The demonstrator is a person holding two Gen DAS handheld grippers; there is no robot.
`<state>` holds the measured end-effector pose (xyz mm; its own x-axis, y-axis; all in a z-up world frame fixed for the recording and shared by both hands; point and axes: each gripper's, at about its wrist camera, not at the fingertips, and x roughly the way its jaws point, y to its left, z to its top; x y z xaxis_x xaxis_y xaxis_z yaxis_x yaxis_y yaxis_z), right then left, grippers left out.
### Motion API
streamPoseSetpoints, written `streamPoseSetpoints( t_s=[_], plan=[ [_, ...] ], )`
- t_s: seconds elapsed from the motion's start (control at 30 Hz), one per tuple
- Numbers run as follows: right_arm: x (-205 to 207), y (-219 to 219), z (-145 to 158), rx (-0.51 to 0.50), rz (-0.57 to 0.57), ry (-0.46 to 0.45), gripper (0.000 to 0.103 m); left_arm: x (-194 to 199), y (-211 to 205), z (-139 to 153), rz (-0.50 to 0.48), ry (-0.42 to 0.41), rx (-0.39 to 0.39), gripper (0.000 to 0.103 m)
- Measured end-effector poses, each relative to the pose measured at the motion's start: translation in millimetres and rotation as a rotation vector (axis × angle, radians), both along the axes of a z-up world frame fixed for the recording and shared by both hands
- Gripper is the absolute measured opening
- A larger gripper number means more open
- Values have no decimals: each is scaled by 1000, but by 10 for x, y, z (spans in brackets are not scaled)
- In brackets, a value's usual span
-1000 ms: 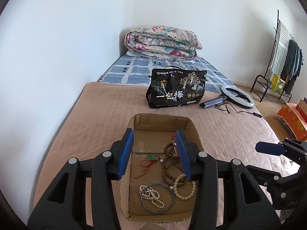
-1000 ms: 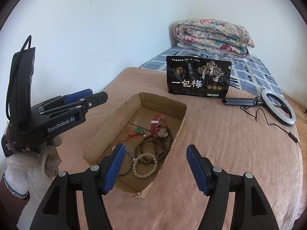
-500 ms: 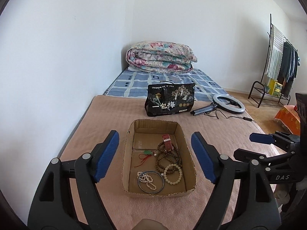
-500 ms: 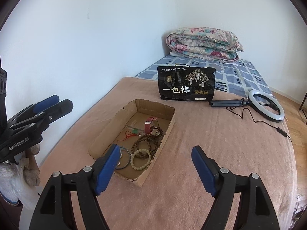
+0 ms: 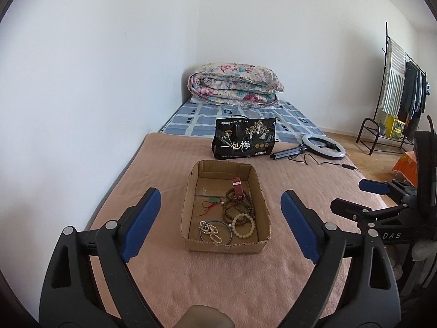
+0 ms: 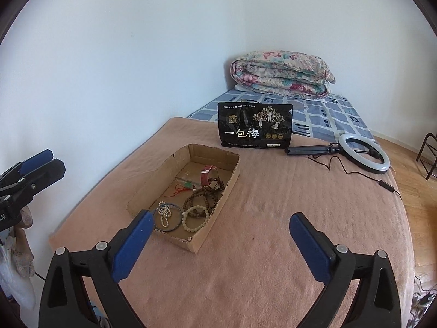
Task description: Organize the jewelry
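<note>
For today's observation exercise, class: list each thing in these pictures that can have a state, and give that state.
Left tongs: open, empty; just been opening.
Right tongs: open, empty; just been opening.
Cardboard box: open-topped, holds jewelry.
Red watch: in box, strap propped up.
Bead bracelets: in box, overlapping.
Quilt: folded.
Black bag: standing upright.
Ring light: lying flat.

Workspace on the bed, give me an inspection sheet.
Surface: pink blanket over the bed.
Job's things: cardboard box holding bead bracelets, blue bangle, red watch, green pendant.
Clutter: black snack bag, ring light.
Grippers: left claw and right claw both open, empty, jaws just been opening.
Cables: ring light cord trailing.
Surroundings: folded quilt, clothes rack.
</note>
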<state>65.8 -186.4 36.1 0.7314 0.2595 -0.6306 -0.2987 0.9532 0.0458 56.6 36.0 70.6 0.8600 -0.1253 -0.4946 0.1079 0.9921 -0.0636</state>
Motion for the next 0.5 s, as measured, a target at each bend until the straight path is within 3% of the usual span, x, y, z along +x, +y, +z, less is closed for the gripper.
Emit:
streamPoseSetpoints(
  t_s=[0.1,0.5],
  plan=[
    [-19,-11,-2,-7,0,-12,101,-110,-48,8,0,-6,11,101],
    [-61,-113,-31,-10,-32,-19,103,-204,-91,-7,40,-6,21,103]
  ],
)
